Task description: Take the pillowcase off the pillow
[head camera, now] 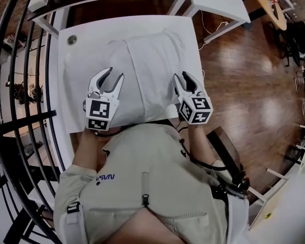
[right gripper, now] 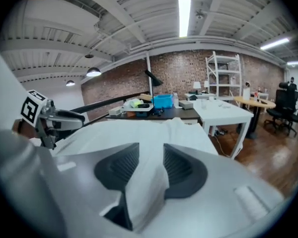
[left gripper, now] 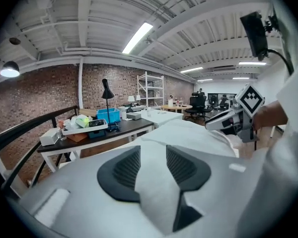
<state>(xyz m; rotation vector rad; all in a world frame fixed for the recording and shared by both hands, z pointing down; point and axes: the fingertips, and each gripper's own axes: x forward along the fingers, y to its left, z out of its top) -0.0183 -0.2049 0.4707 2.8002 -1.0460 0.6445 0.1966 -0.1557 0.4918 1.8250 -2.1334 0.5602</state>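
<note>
A: Where is the pillowcase (head camera: 142, 60) found?
B: On the pillow (head camera: 137, 93), not yet removed, laid flat on the white surface (head camera: 81, 32). Long axis judged side to side, one long edge toward the person. Open end can't be told
A: Tongs?
B: Left tongs (head camera: 115, 73) and right tongs (head camera: 181, 76) both released, with white cloth seen in each gap but not pinched. Set apart along the near edge, likely so two spots can be gripped

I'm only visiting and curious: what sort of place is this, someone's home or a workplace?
Most likely a workplace, a loft-style lab or workshop: a bare brick wall, strip lights on an open white ceiling, metal shelving and office chairs further back.
</note>
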